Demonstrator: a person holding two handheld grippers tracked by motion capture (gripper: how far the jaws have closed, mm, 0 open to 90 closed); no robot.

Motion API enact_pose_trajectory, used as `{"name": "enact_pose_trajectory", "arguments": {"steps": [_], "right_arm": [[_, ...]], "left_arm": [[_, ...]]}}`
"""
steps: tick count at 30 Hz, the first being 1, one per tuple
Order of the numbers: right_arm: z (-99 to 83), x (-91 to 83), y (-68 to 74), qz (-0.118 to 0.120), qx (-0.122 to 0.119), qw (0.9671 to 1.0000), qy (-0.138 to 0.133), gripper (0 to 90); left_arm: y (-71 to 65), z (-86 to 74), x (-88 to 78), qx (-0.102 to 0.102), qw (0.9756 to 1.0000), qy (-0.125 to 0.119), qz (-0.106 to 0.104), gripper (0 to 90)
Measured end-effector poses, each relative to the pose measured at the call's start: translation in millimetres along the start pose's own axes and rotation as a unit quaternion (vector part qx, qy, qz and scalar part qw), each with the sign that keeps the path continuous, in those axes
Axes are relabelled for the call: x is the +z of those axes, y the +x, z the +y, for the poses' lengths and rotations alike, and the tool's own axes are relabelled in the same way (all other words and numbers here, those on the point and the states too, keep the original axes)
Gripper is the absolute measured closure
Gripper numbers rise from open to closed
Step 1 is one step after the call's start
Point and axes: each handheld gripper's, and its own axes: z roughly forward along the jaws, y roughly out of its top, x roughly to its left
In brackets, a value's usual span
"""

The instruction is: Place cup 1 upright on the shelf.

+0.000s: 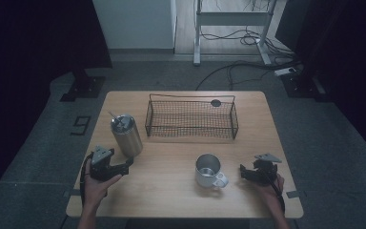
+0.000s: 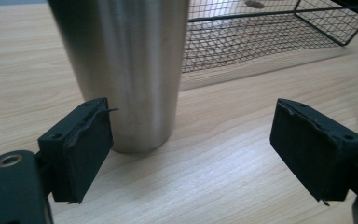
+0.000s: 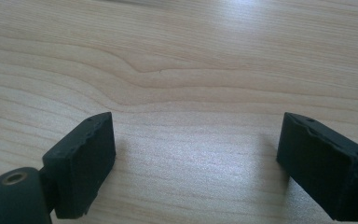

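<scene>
left hand-held gripper (image 2: 189, 154) released, jaws wide, steel tumbler (image 2: 126, 70) just ahead, off toward its left jaw. right hand-held gripper (image 3: 196, 158) released over bare tabletop (image 3: 177, 70). center tumbler between pads, stay low, squeeze gently, avoid tipping.

Black tongs (image 1: 127, 164) with square pads (image 2: 81, 151), grey three-cornered plates, trailing cables.

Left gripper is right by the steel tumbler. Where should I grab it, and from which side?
Take the tumbler low on its smooth round wall, coming in level from the person's side, where the open left gripper already faces it. It stands upright without a handle, and a straw rises from its lid, so a top grab looks awkward.
</scene>
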Motion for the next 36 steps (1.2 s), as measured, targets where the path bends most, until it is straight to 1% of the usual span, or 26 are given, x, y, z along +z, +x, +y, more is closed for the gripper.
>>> {"name": "enact_pose_trajectory", "arguments": {"steps": [4,7,12,17,25,26,31,33,36], "right_arm": [[0.0,0.0,0.0,0.0,0.001,1.0,0.0,11.3],[-0.1,0.0,0.0,-0.001,0.001,1.0,-0.001,11.6],[-0.1,-0.2,-0.1,-0.001,0.002,1.0,-0.001,11.9],[-0.1,-0.2,-0.1,-0.002,0.002,1.0,-0.001,12.1],[-0.1,-0.1,-0.1,-0.002,0.003,1.0,-0.002,12.2],[-0.1,-0.2,-0.2,-0.002,0.003,1.0,-0.001,12.3],[-0.1,-0.2,-0.2,-0.003,0.003,1.0,-0.002,12.4],[-0.1,-0.2,-0.2,-0.003,0.003,1.0,-0.002,12.4],[-0.1,-0.2,-0.2,-0.003,0.003,1.0,-0.002,12.4]], "left_arm": [[2.3,1.7,2.2,0.003,1.0,0.003,0.002,11.0],[3.7,3.2,4.1,-0.001,1.0,0.002,0.002,10.1],[7.0,6.3,8.7,-0.006,0.9999,0.007,0.005,7.6],[9.6,9.6,13.2,-0.012,0.9999,0.004,0.007,5.6],[13.3,10.7,22.1,-0.012,0.9998,0.012,0.01,3.7],[13.9,12.4,24.7,-0.012,0.9997,0.016,0.012,3.6],[14.0,16.3,26.6,-0.011,0.9997,0.016,0.015,3.2],[14.6,19.7,27.5,-0.014,0.9997,0.014,0.017,3.1],[15.1,23.6,28.5,-0.019,0.9994,0.018,0.02,3.0]]}}
